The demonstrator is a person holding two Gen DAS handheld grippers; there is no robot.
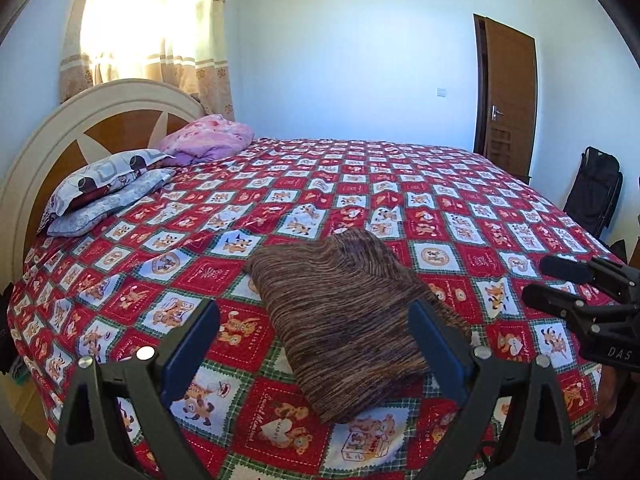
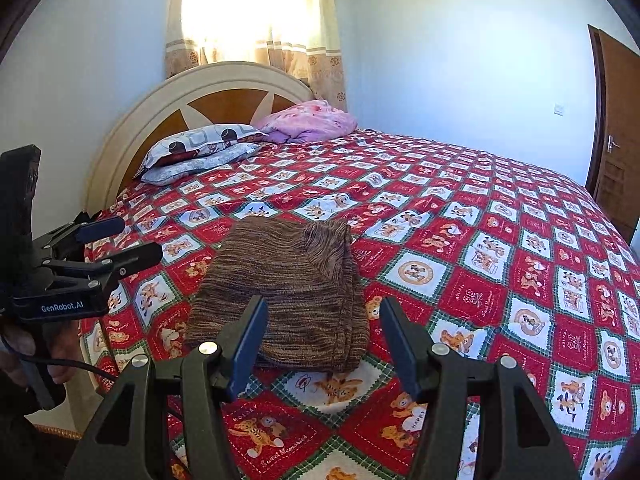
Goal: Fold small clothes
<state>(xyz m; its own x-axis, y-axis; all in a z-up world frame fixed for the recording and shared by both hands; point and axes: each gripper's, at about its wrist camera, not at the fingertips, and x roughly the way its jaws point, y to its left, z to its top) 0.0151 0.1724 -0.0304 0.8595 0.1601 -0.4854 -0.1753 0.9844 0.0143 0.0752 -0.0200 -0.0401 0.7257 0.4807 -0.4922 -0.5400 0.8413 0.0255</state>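
A brown striped knit garment (image 1: 348, 312) lies folded into a compact rectangle on the red patterned bedspread (image 1: 460, 216), near the bed's front edge. It also shows in the right wrist view (image 2: 288, 284). My left gripper (image 1: 316, 312) is open and empty, hovering just above and in front of the garment, its blue pads either side. My right gripper (image 2: 324, 308) is open and empty, above the garment's near edge. Each gripper shows in the other's view: the right one (image 1: 548, 280) to the garment's right, the left one (image 2: 132, 240) to its left.
Two stacked pillows (image 1: 104, 188) and a bundled pink blanket (image 1: 208, 138) lie by the headboard (image 1: 100, 120). A brown door (image 1: 508, 100) stands at the far right, with a black bag (image 1: 596, 188) beside the bed. A curtained window (image 2: 256, 12) is behind the headboard.
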